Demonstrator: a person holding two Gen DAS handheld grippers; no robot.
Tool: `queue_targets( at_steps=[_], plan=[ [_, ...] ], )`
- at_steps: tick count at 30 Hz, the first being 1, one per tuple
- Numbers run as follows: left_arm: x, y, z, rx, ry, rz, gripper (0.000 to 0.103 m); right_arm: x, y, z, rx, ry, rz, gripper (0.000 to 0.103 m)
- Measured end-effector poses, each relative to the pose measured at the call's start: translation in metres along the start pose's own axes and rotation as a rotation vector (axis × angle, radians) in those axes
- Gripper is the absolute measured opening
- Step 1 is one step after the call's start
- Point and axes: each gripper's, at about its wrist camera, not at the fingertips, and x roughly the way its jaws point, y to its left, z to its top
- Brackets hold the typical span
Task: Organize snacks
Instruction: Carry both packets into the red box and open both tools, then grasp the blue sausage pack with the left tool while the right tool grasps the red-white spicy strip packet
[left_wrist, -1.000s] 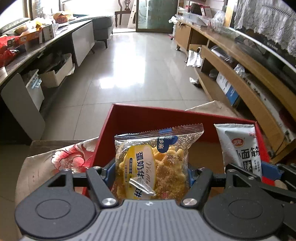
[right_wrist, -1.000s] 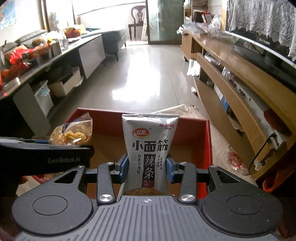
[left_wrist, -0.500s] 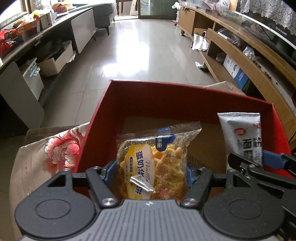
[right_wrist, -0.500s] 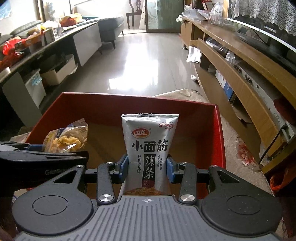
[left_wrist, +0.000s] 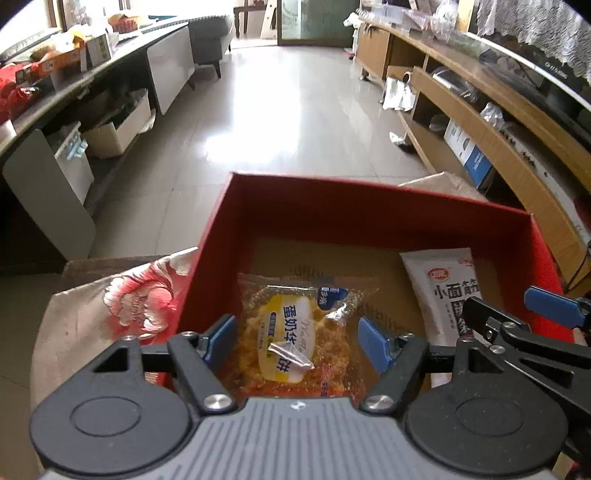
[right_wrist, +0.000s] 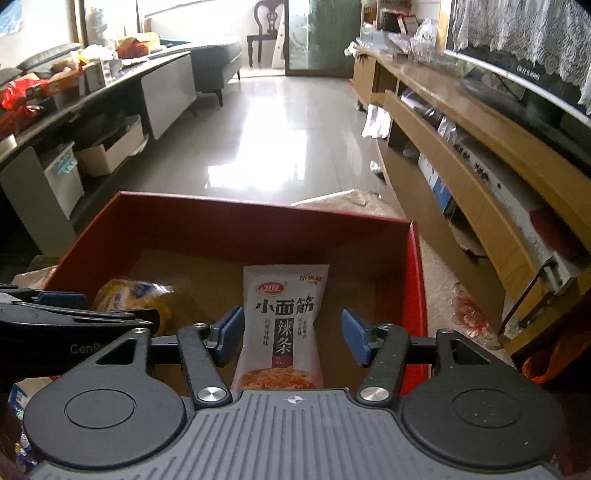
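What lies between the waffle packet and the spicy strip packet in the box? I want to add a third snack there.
Only bare cardboard floor of the red box separates the waffle packet from the spicy strip packet, seen in the left wrist view.

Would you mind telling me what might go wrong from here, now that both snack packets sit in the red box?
1. The left gripper is open, but its blue pads flank the waffle packet closely; pulling back could drag it.
2. The spicy strip packet lies against the right gripper's left pad, so retreating may shift it.
3. The two grippers sit close together inside the red box and could bump each other.
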Motion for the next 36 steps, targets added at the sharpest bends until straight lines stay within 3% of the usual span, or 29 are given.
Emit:
queue_targets(
  at_steps=[10,18,26,36],
  plan=[
    [-0.041,0.015,-0.007,-0.026,-0.065,-0.025,0.075,-0.034,0.004,-0.001,-0.01,-0.065,-0.003,0.072],
    [-0.064,0.04,-0.032,-0.046,-0.051,-0.035,0.079,-0.053,0.02,-0.015,-0.062,-0.072,0.015,0.075],
    [-0.076,0.078,-0.071,-0.092,0.013,-0.021,0.08,-0.075,0.05,-0.04,-0.155,-0.05,0.074,0.076],
    [-0.081,0.113,-0.101,-0.149,0.077,-0.026,0.08,-0.068,0.093,-0.071,-0.303,0.062,0.165,0.077]
  ],
)
